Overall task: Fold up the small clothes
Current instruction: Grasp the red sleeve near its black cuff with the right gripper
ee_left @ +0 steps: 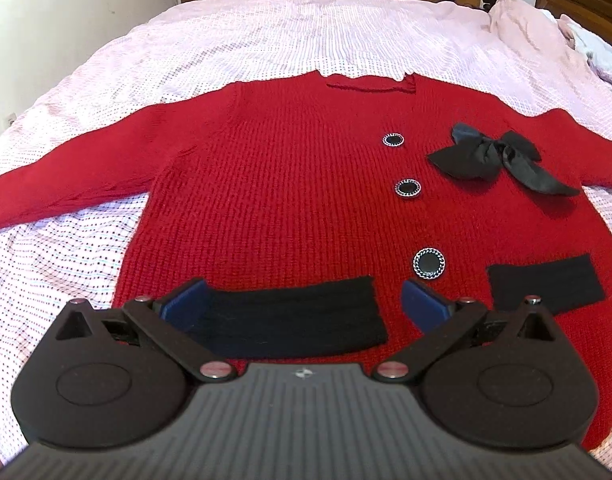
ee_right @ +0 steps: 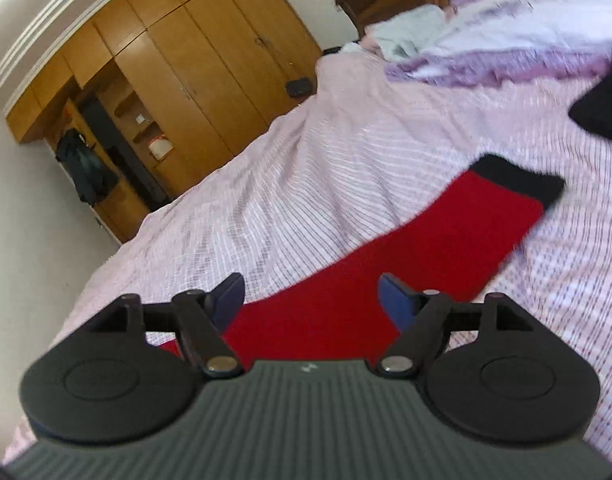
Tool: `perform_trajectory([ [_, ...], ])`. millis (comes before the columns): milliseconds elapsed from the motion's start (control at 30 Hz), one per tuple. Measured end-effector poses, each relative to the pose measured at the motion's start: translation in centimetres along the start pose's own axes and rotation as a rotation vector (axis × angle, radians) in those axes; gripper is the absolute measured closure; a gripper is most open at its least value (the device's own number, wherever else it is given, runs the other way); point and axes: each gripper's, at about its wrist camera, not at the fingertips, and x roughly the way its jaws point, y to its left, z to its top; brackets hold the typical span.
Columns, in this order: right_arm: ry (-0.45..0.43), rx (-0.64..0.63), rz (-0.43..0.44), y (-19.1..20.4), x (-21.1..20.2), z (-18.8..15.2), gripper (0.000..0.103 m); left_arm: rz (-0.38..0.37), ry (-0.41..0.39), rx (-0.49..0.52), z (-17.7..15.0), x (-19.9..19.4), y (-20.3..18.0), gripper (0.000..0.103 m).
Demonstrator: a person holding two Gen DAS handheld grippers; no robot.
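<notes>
Red ribbed-knit cardigan (ee_left: 289, 184) lies flat, face up, on the pink dotted-and-striped bedsheet (ee_left: 265, 40). Collar away from the left camera, hem nearest; body's long axis runs hem-to-collar, straight ahead of the left gripper (ee_left: 301, 300). Both sleeves spread sideways, unfolded.

Left gripper: jaws released, wide apart, holding nothing. It hangs over the hem, and its blue fingers (ee_left: 185, 300) bracket the black knit pocket band (ee_left: 289, 320) below; contact with the fabric cannot be told.

Right gripper (ee_right: 310, 300): jaws also released, empty. The cardigan's right sleeve (ee_right: 406, 256) runs forward and rightward from between them, black cuff (ee_right: 518, 180) at the far end. View is motion-blurred.

Judgement: the right gripper is nearer that sleeve, the left nearer the hem.

Counts:
- cardigan: 1
- round black metal-rimmed buttons (ee_left: 407, 188): 3, in a line up the front
- black fabric bow (ee_left: 502, 156): 1
- black pocket bands: 2
- sleeves: 2

Outward: crumpled pale bedding (ee_left: 546, 28) in a heap at the bed's far right; wooden wardrobe (ee_right: 177, 64) beyond.
</notes>
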Motion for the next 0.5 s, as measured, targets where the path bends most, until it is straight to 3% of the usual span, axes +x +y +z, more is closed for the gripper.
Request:
perform_trajectory([
  [300, 0.045, 0.118, -0.07, -4.2, 3.0, -1.7, 0.028, 0.016, 0.009, -0.025, 0.1, 0.2, 0.0, 0.0],
  [500, -0.005, 0.137, -0.097, -5.7, 4.8, -2.1, 0.031, 0.031, 0.042, -0.034, -0.1, 1.4, -0.1, 0.0],
])
